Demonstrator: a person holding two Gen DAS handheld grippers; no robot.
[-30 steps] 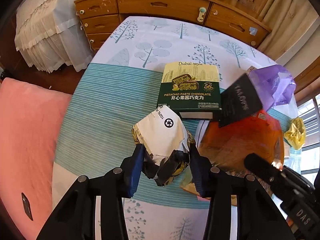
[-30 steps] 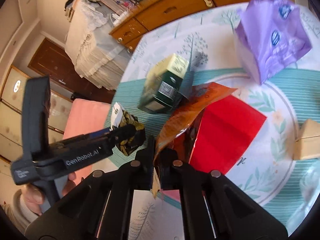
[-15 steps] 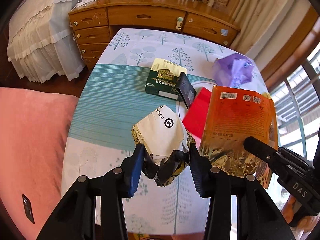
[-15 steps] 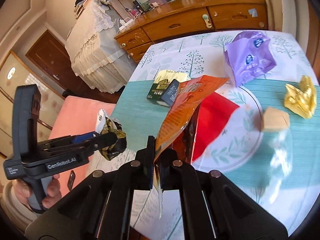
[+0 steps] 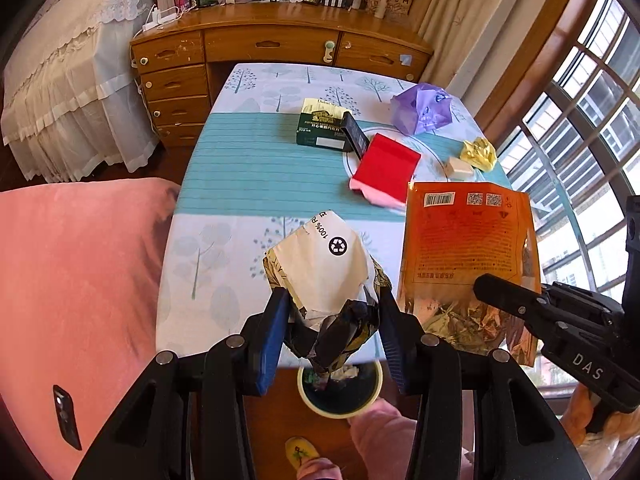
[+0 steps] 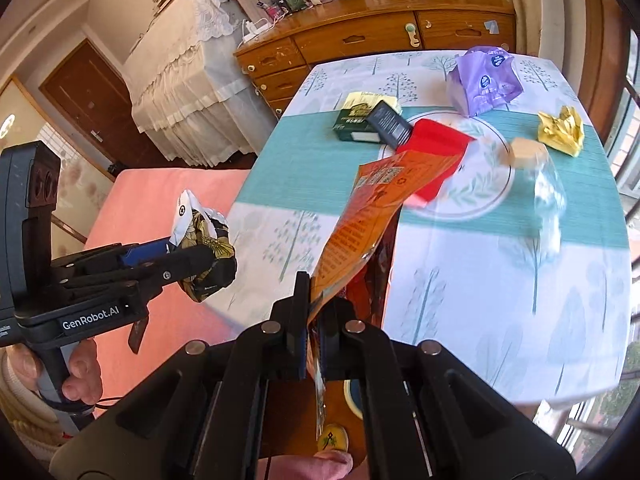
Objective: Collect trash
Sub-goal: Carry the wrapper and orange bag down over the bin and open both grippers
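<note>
Bin (image 5: 340, 394) sits at lower centre of left view, directly under left gripper (image 5: 332, 312) clamping crumpled wrapper (image 5: 324, 268); right gripper (image 6: 314, 344), pinched tight on orange pouch (image 6: 360, 216), is off to the side.

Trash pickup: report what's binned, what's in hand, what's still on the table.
Binned: scraps already lie in the bin. In hand: the left gripper clamps a crumpled wrapper; the right gripper pinches the orange pouch. Left: yellow wrapper, purple pack, green box.
</note>
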